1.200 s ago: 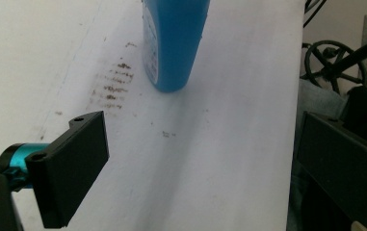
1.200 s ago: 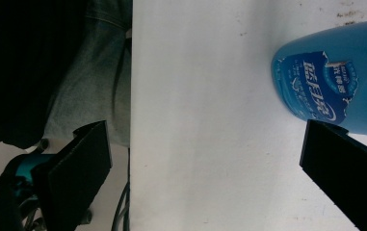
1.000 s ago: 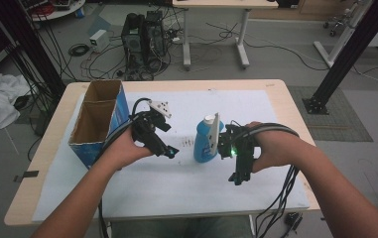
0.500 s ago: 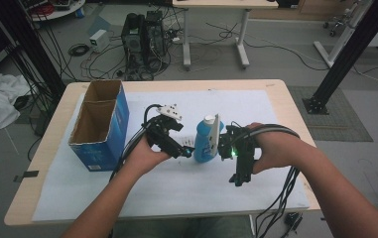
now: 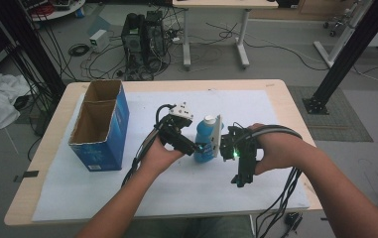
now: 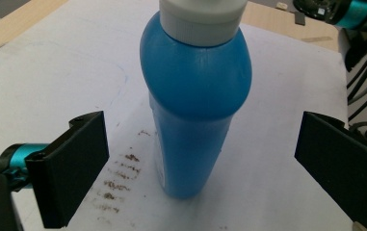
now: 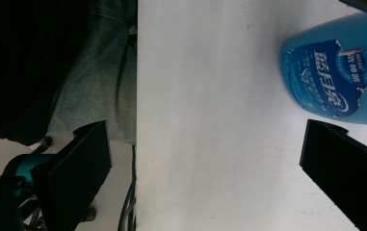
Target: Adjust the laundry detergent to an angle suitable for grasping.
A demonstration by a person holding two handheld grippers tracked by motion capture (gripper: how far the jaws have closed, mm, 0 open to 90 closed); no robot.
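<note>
A blue bottle [image 5: 206, 144] with a white cap stands upright near the middle of the white-covered table [image 5: 127, 193]. My left gripper [image 5: 195, 147] is at the bottle's left side. In the left gripper view the bottle [image 6: 195, 106] stands between the two wide-apart jaws of the open left gripper [image 6: 200, 149], and no pad touches it. My right gripper [image 5: 240, 171] is held just right of the bottle and is turned toward the table's near edge. In the right gripper view the right gripper [image 7: 205, 163] is open and holds nothing, and the labelled bottle [image 7: 333, 72] lies off to the upper right.
An open blue cardboard box [image 5: 99, 124] stands at the table's left. Brown specks [image 6: 118, 178] mark the sheet beside the bottle's base. The person's trousers [image 7: 94, 72] show past the table's near edge. Cables [image 5: 281, 198] trail from the right gripper.
My left gripper has moved right, away from the box, and now has its jaws on either side of the bottle. The right gripper and the bottle have stayed put.
</note>
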